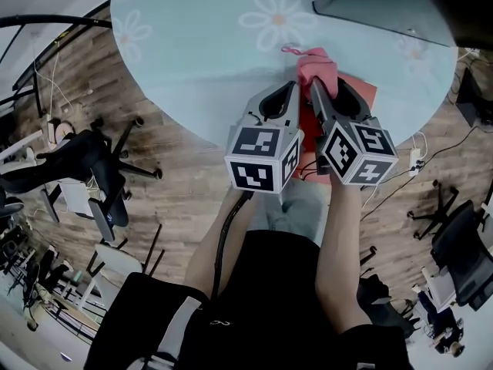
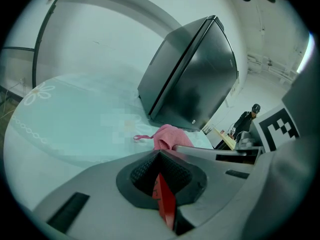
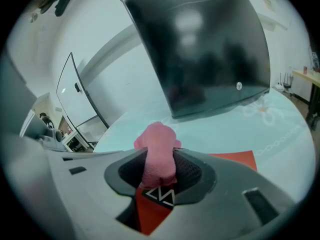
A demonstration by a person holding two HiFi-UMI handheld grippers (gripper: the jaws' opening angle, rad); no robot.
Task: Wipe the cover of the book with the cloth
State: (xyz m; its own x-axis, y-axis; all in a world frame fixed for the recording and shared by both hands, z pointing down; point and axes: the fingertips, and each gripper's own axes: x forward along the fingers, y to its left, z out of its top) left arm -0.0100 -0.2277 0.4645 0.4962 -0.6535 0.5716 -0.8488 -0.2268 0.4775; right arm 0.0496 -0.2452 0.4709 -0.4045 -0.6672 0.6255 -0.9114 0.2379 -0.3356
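I hold two grippers: one left gripper (image 1: 290, 89) and one right gripper (image 1: 316, 85). There is one round table (image 1: 192, 52), and on it one red book (image 1: 362, 95), one pink cloth (image 1: 317, 64) and one dark monitor (image 1: 370, 2). I count three daisy prints (image 1: 279, 19) on the tabletop.

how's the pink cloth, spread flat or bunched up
Bunched up: the pink cloth is a wad pinched in the right gripper, above the red book.
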